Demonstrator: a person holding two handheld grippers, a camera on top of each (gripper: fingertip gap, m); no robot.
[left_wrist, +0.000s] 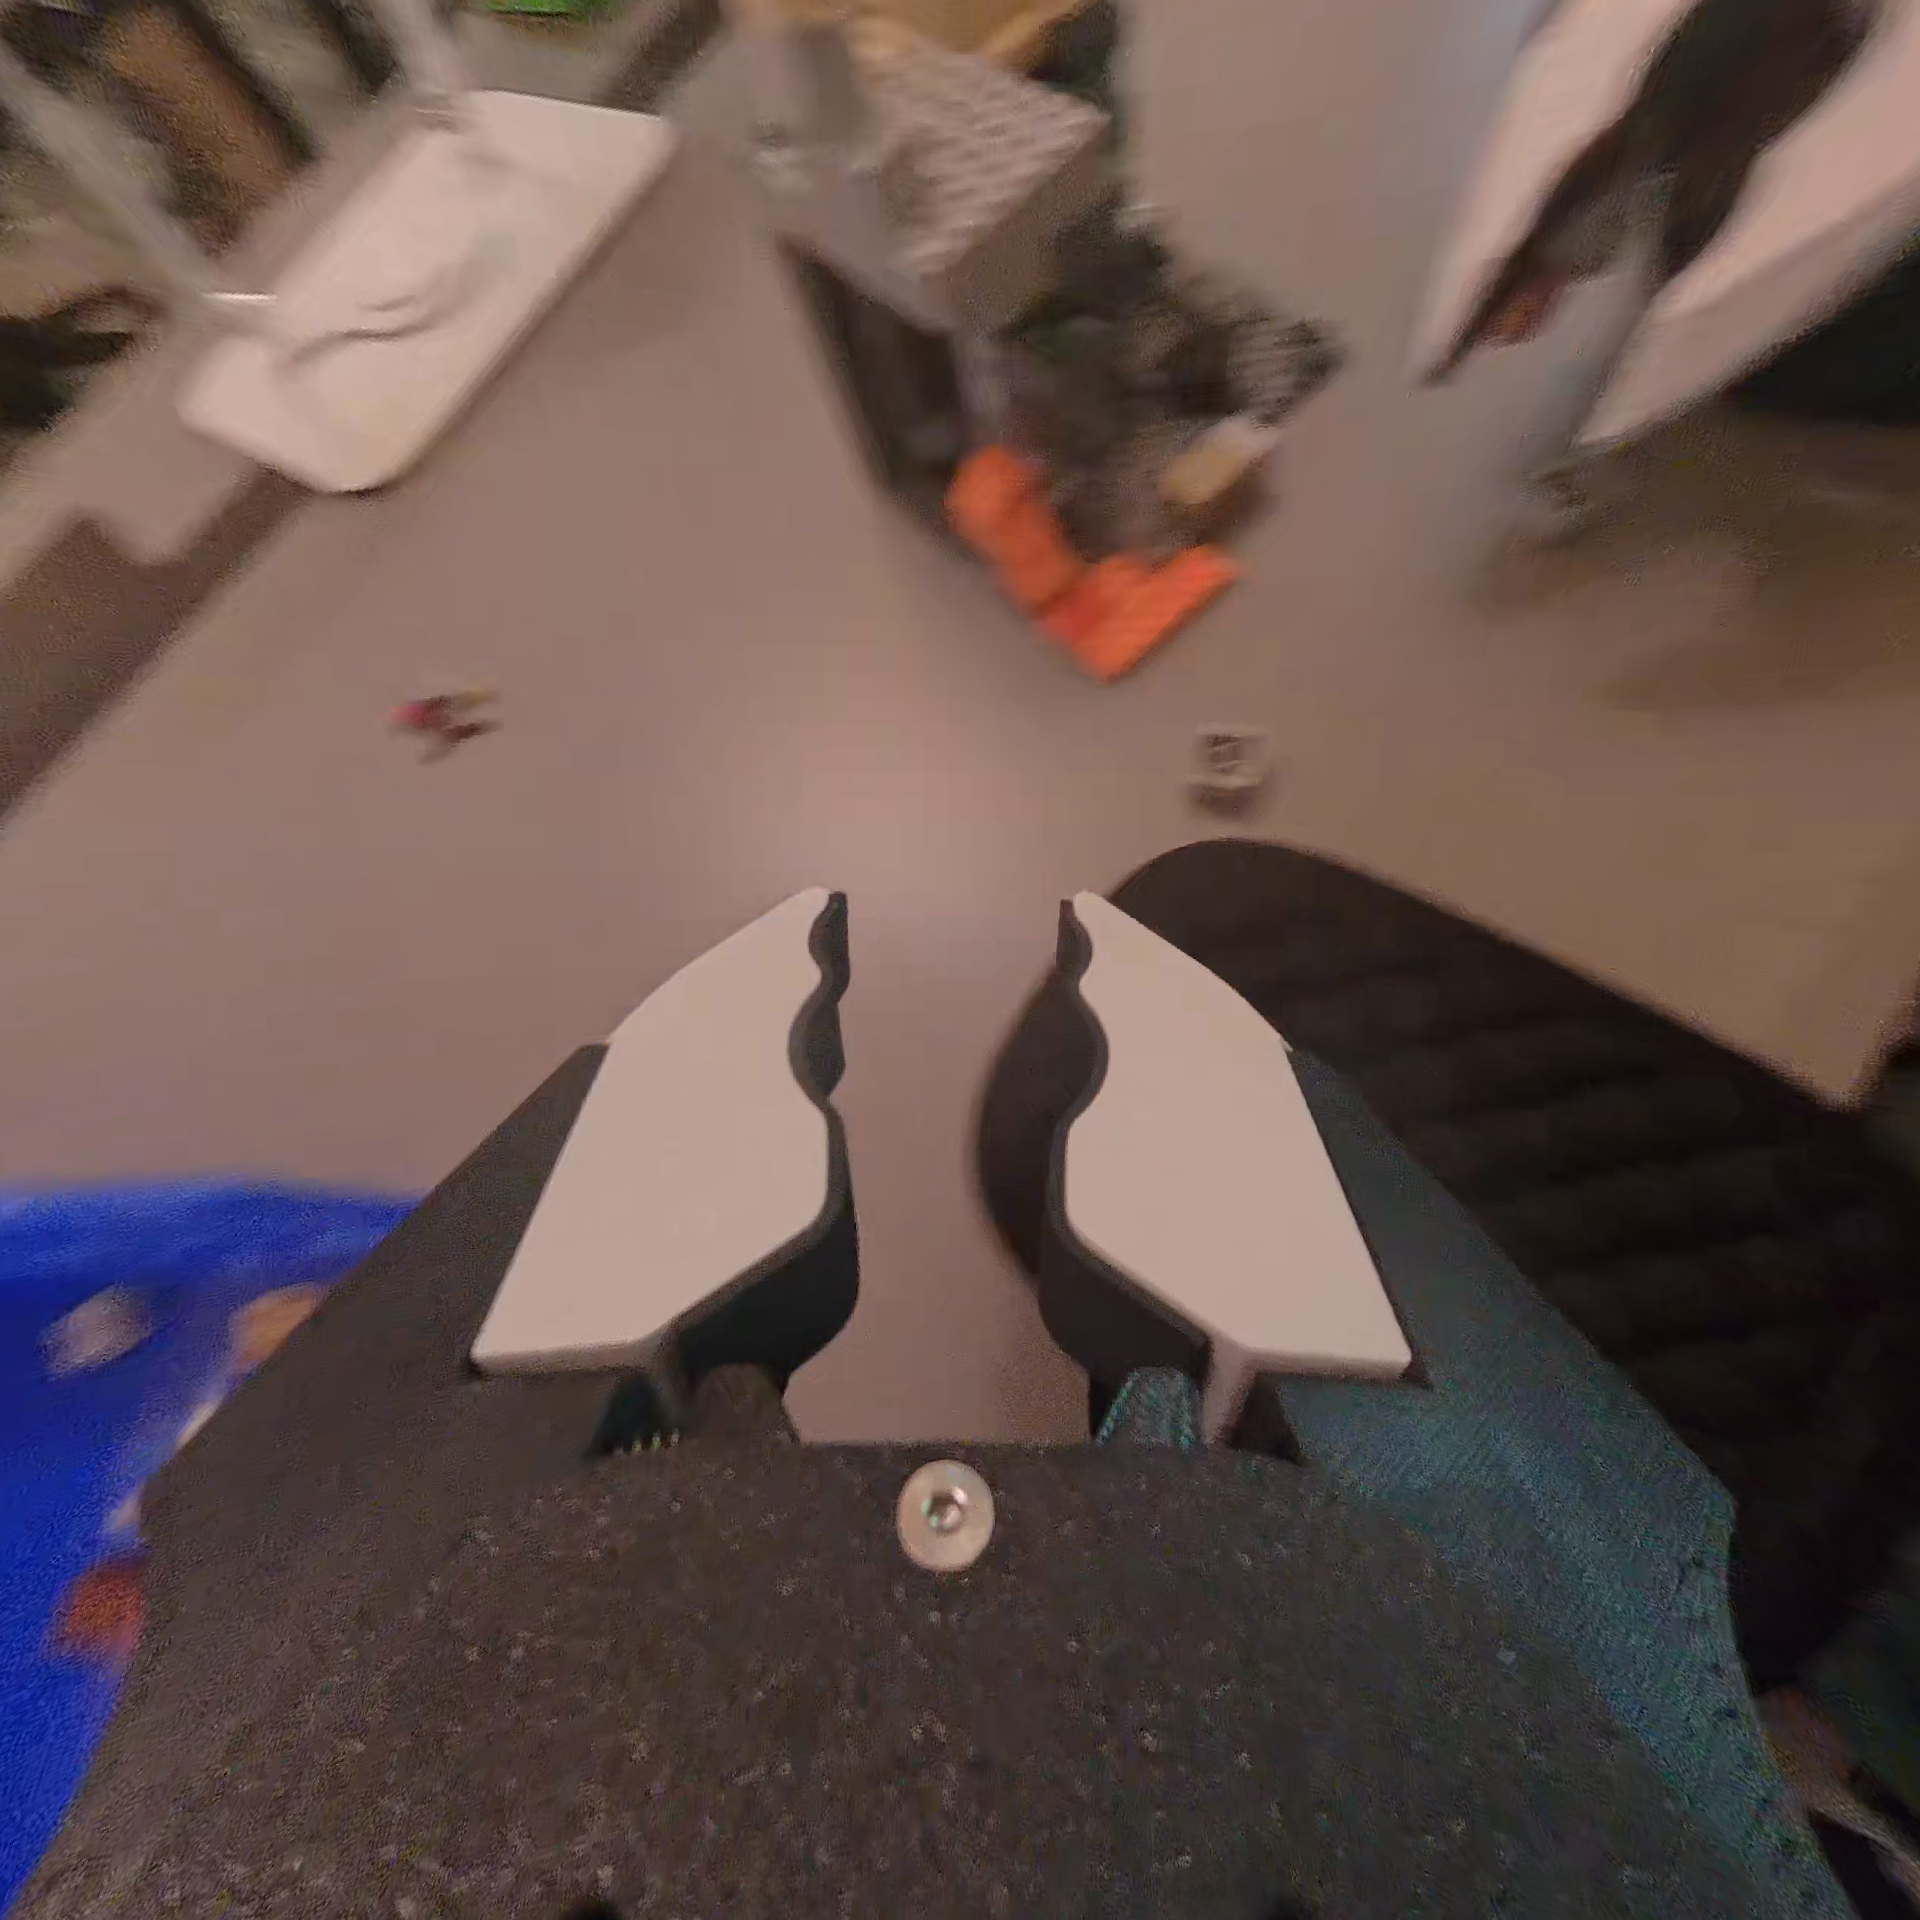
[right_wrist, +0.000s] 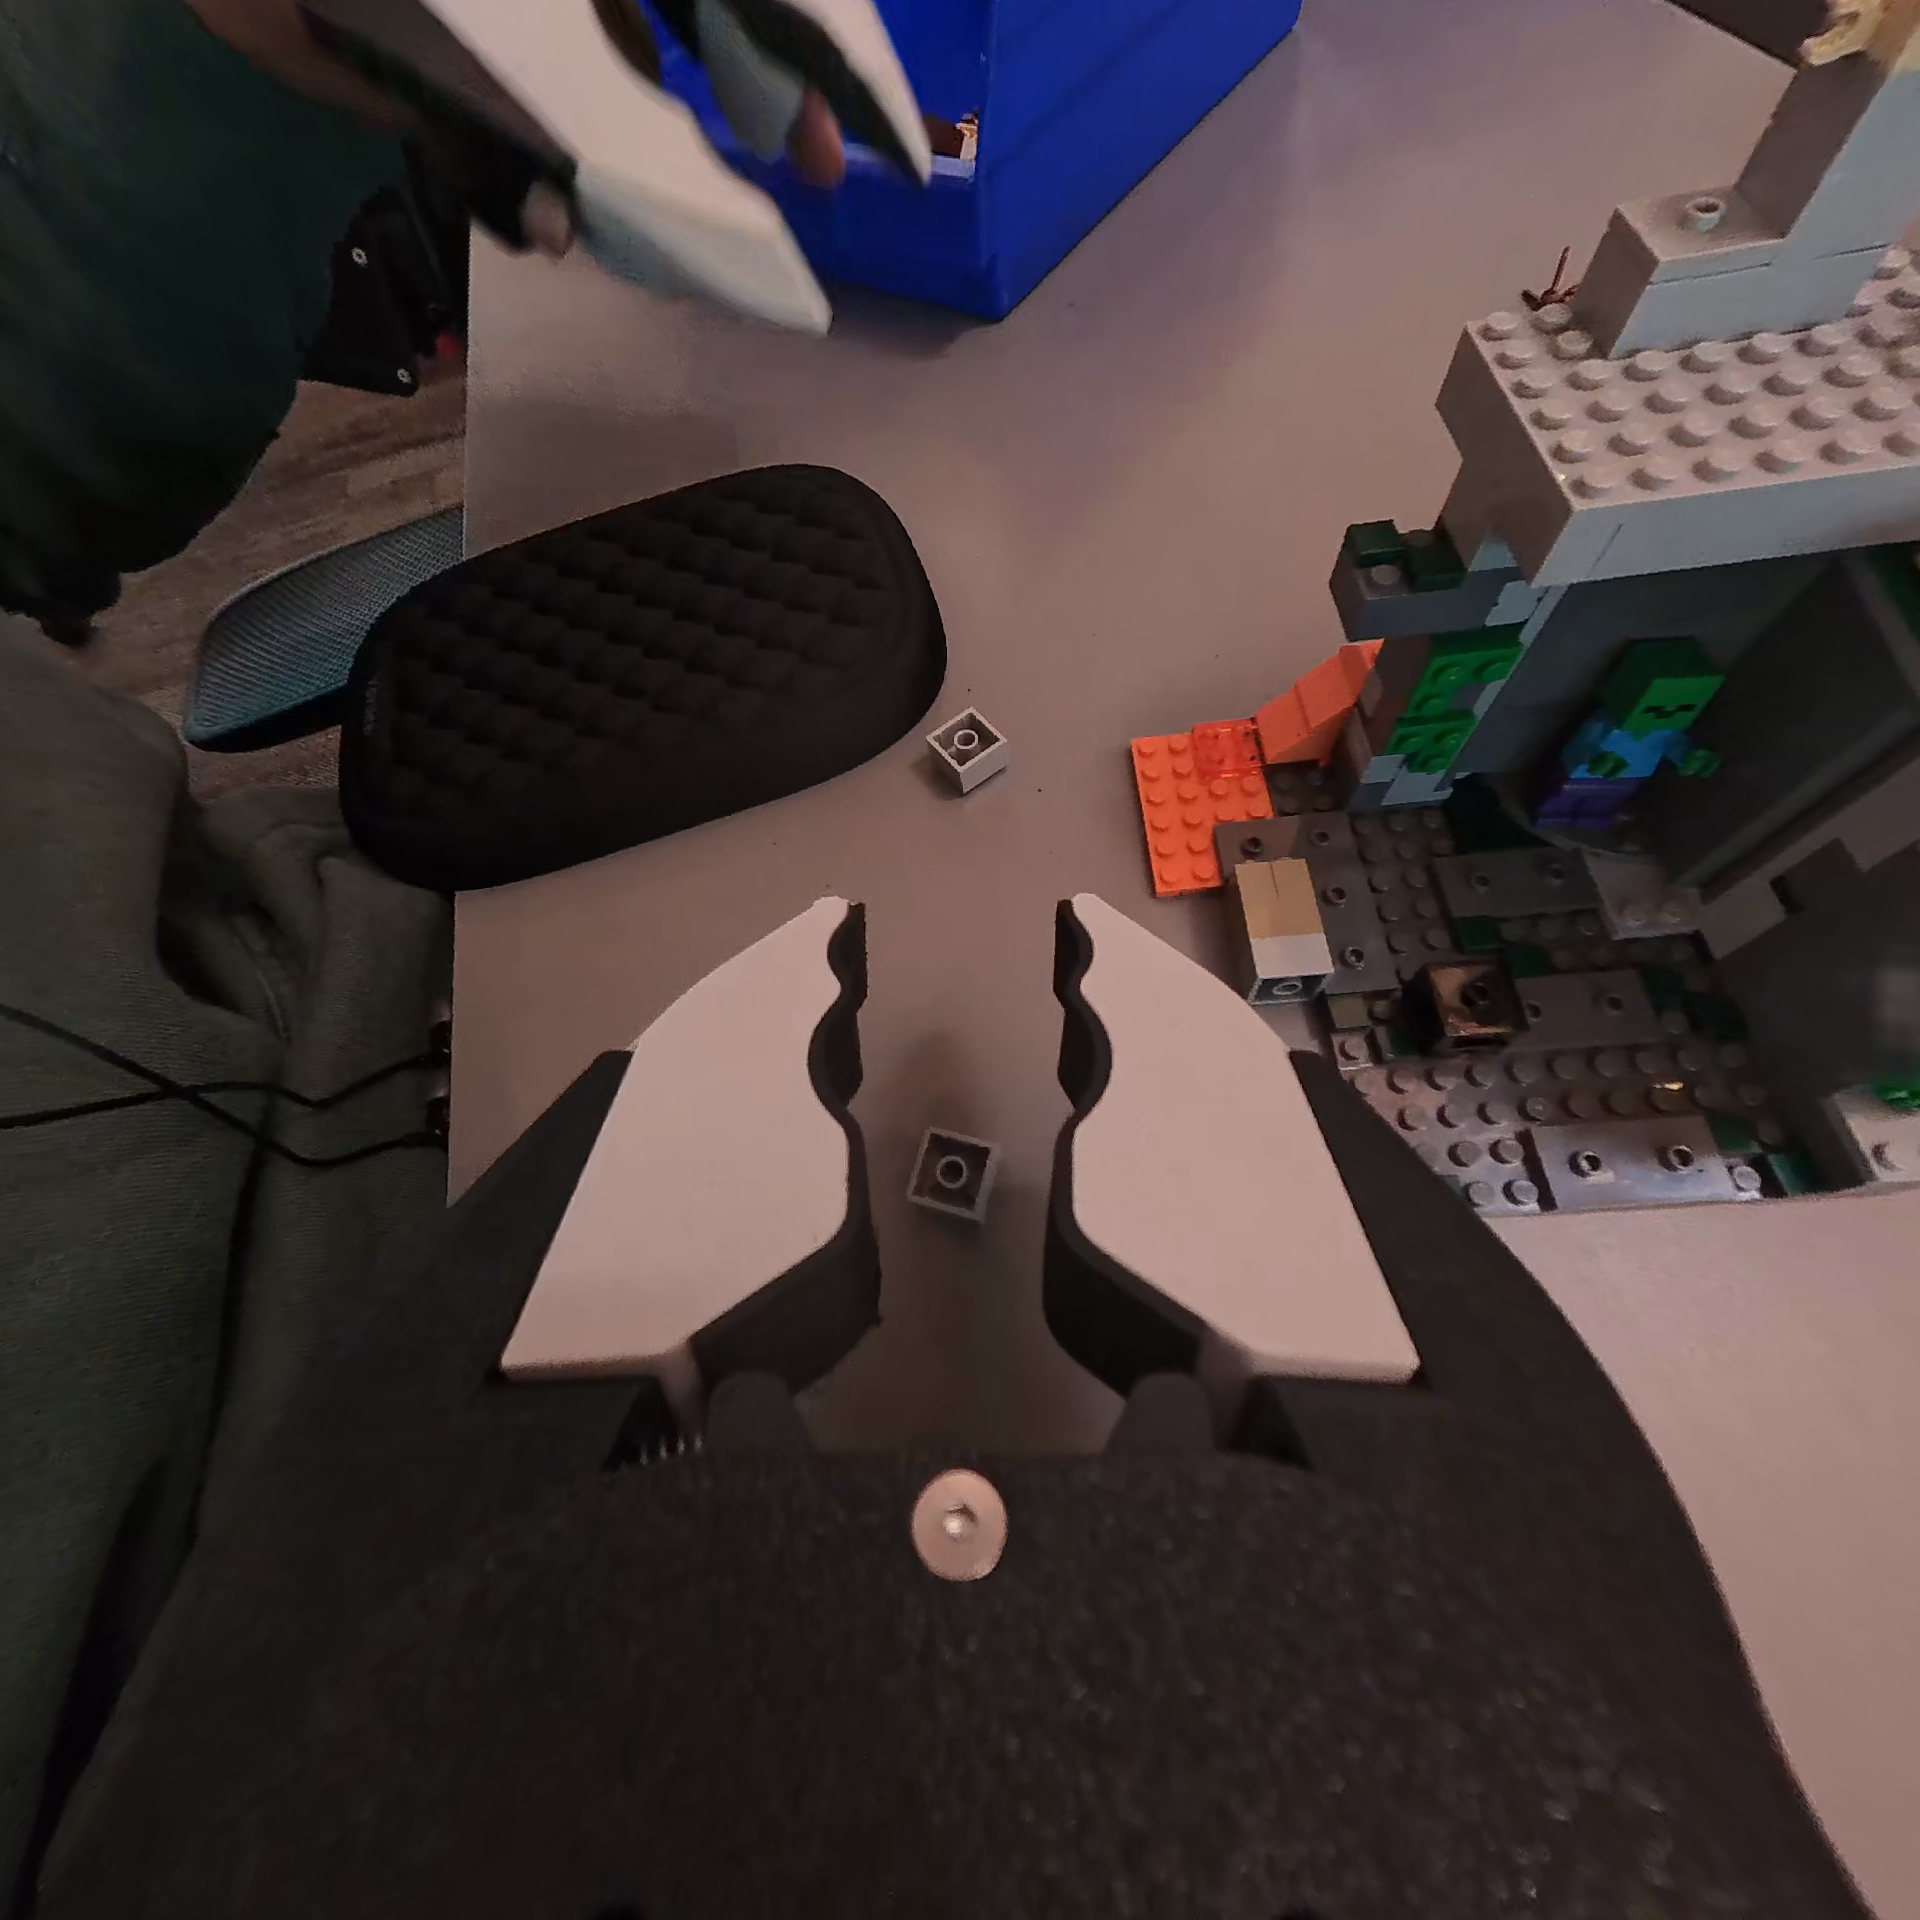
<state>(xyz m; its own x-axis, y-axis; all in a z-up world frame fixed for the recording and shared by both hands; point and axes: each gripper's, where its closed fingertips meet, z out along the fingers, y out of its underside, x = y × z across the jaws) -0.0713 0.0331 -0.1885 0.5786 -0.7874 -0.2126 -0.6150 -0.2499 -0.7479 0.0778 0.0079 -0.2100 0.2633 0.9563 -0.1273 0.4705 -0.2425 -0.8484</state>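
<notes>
My right gripper (right_wrist: 958, 914) is open and empty above the grey table (right_wrist: 1143, 468). A small dark grey brick (right_wrist: 951, 1174) lies on the table between its fingers, further back than the tips. A lighter grey brick (right_wrist: 967, 750) lies ahead, beside a black padded rest (right_wrist: 644, 675). A brick-built model (right_wrist: 1558, 883) with an orange plate (right_wrist: 1195, 810) stands to the right. My left gripper (left_wrist: 954, 909) is open and empty over bare table, and the left wrist view is blurred. It also shows in the right wrist view (right_wrist: 717, 177), top left, by a blue box (right_wrist: 1060, 156).
In the left wrist view I see the blurred model (left_wrist: 1091, 436), a small grey brick (left_wrist: 1229, 767), a tiny reddish piece (left_wrist: 442, 717), a white tray (left_wrist: 416, 291), the black rest (left_wrist: 1507, 1091) and the blue box (left_wrist: 125, 1403). A person's green sleeve (right_wrist: 125, 1143) lies at the left table edge. The left gripper's tips are roughly 15 centimetres from the right gripper's.
</notes>
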